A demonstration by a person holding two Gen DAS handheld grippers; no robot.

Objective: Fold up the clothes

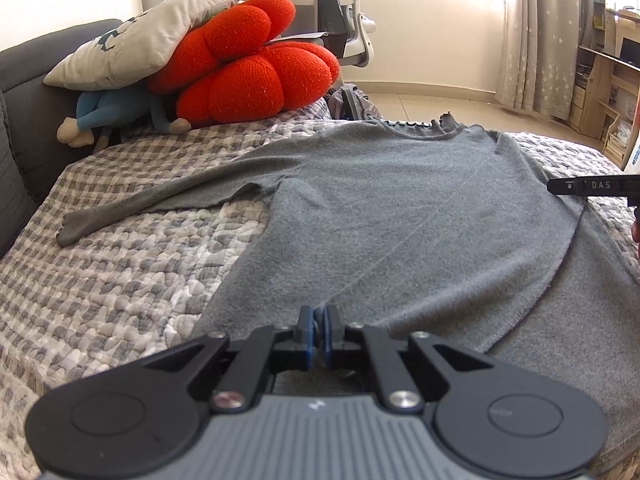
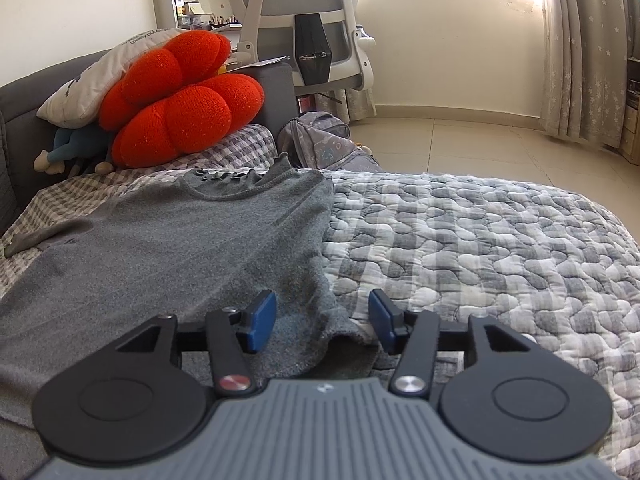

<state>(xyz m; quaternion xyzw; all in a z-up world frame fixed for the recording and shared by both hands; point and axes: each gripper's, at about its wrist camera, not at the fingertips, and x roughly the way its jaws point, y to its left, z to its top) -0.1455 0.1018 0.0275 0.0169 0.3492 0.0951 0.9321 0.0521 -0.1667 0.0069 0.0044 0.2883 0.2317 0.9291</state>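
Two grippers sit over my grey sweater (image 1: 400, 216), which lies flat on the checked quilt (image 2: 480, 240). My left gripper (image 1: 319, 330) has its blue pads pressed together at the sweater's near hem; I cannot tell whether cloth is pinched. My right gripper (image 2: 322, 320) stands wide, straddling the sweater's near corner. Beyond the sweater's collar lie a red cushion (image 1: 248, 68) and a pale pillow (image 1: 132, 36). Farther back stand an office chair (image 2: 312, 24) and curtains (image 2: 588, 48).
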